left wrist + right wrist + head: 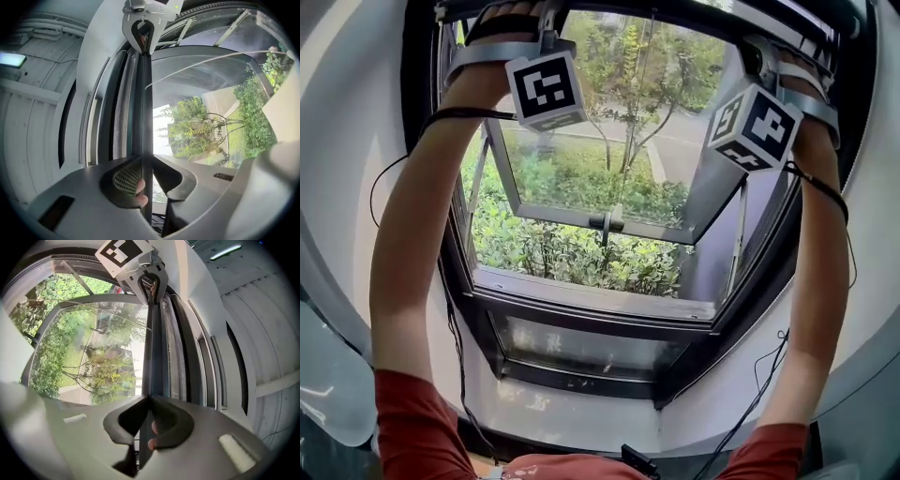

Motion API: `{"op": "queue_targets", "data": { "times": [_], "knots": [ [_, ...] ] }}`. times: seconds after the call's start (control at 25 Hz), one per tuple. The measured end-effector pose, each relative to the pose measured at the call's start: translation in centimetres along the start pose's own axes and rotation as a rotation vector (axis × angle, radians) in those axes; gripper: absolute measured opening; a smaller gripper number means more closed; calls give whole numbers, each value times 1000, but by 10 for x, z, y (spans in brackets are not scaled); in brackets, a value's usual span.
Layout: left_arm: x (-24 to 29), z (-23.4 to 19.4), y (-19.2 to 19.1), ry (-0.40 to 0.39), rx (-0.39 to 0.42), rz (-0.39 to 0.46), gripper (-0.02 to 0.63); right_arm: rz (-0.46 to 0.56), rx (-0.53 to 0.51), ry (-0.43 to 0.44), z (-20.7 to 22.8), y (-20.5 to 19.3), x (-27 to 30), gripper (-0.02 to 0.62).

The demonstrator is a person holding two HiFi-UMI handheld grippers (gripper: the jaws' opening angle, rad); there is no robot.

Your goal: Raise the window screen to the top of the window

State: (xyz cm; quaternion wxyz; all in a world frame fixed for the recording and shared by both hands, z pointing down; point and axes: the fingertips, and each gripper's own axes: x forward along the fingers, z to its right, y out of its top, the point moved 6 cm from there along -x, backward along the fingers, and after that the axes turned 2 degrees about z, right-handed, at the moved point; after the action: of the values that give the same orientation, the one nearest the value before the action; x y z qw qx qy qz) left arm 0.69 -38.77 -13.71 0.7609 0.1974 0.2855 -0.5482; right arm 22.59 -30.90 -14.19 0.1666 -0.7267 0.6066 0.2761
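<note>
Arms stretched overhead, we hold the screen bar (143, 117), the dark lower edge of the window screen, high up and close under the top of the window frame (581, 323). The left gripper (149, 180) is pinched onto one end of the bar and the right gripper (146, 420) onto the other. Each pair of jaws is pressed in on the bar's thin edge, with nothing else between them. Below, the glass sash (581, 169) stands swung outward over the shrubs. By our reading, little travel is left, and the last stretch depends on evenness more than force. Both ends should rise together, with the bar square to the side channels, because one end leading the other would likely cock the bar and jam it. The pinch sits on a narrow edge, so we would push straight along the channels rather than lever outward, which could make the jaws slip off. We would ease the bar into its seat at the top and part the jaws only once the screen holds there unaided.
</note>
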Motion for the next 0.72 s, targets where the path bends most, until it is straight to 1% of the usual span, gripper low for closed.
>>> {"op": "queue_targets", "data": {
  "times": [0.12, 0.28, 0.52, 0.72],
  "knots": [
    [17, -20, -1, 86, 9, -5, 80, -16, 1, -27, 15, -1, 13, 37],
    [32, -33, -4, 87, 18, -24, 80, -29, -2, -54, 28, 2, 30, 37],
    [50, -51, -1, 111, 19, -42, 80, -53, -34, -91, 46, -1, 45, 38],
    [59, -62, -2, 127, 3, -57, 80, -51, -55, -137, 56, 0, 53, 40]
  ]
}}
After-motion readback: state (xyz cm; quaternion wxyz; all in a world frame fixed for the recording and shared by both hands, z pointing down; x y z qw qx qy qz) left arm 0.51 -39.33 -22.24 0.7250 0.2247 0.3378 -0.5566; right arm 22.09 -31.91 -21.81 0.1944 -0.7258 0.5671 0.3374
